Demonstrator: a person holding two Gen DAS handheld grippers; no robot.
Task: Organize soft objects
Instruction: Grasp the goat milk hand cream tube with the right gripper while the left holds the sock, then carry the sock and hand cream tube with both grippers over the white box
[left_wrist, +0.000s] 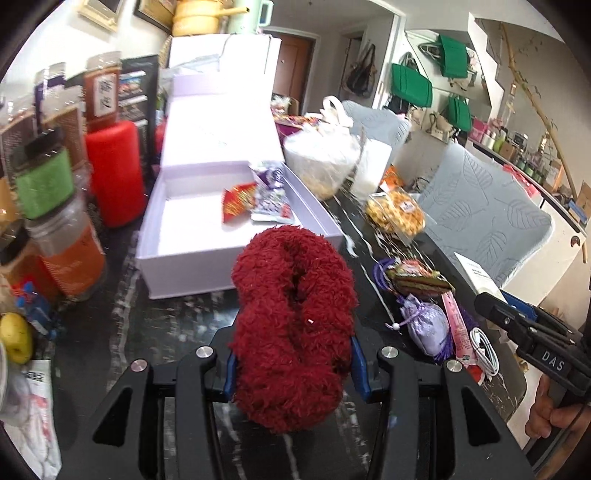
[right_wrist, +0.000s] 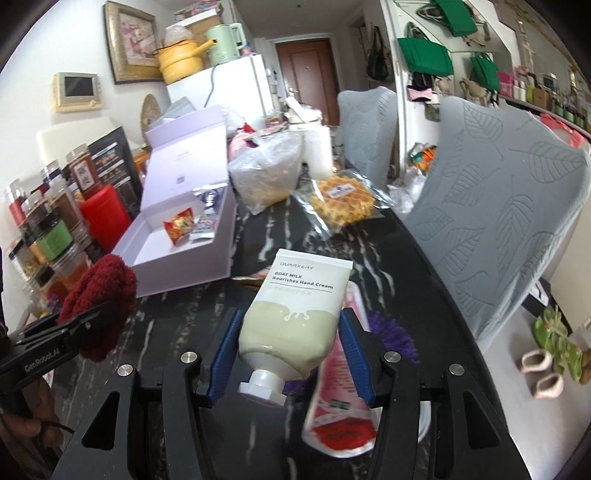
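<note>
While clamped, the hand cream tube (right_wrist: 295, 317) points cap-backward.

**Reds, lilacs and greens crowded a dark marbled table**

A deep red, fuzzy scrunchie (left_wrist: 291, 325) sat between blue pads (left_wrist: 357, 369). The hand-cream tube (right_wrist: 295, 317) was white above and pale cream-green below, with a white cap. The table (right_wrist: 229, 332) was black, streaked white. A pale lilac box (left_wrist: 192, 236) held a red-and-yellow packet (left_wrist: 236, 201). Grey chair covers (right_wrist: 498, 221) bore a leaf pattern. A lavender pouch (left_wrist: 428, 325) lay near a pink packet (left_wrist: 458, 325). Green bags (right_wrist: 424, 55) hung behind.
</note>
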